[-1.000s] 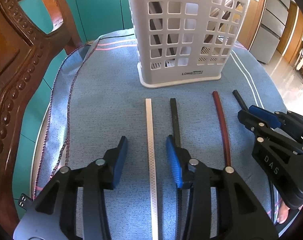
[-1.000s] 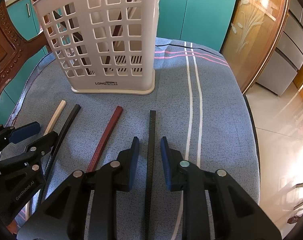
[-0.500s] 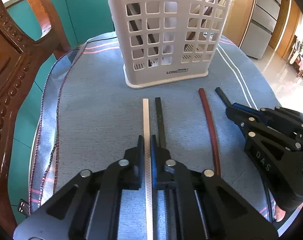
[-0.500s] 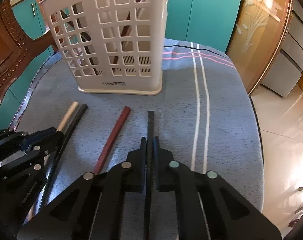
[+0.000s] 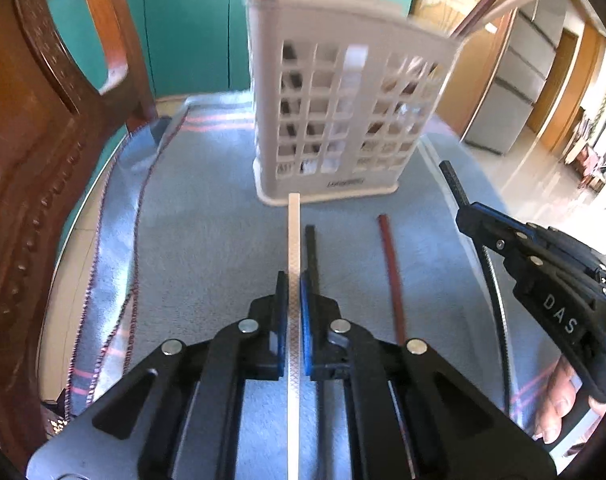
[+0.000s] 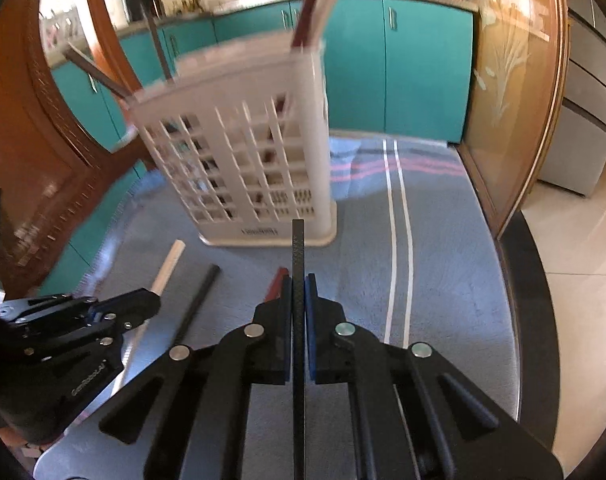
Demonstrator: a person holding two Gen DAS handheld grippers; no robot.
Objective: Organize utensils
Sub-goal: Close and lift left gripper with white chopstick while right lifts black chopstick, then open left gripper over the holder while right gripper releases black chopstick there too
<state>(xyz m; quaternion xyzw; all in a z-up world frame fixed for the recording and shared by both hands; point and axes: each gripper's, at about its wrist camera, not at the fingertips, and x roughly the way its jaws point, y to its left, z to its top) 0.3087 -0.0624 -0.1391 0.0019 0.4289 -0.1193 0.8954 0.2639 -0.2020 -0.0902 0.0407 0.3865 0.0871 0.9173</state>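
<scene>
Both grippers have risen from the surface, each lifting a chopstick. Left gripper has its fingers clamped on the white chopstick; right gripper pinches the black chopstick, both aimed at the white basket. Between them, a second black stick and a red-brown stick lie waiting; nothing blocks the way.

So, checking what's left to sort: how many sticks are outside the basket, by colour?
white stick: 1
black stick: 2
red stick: 1
Total: 4
</scene>
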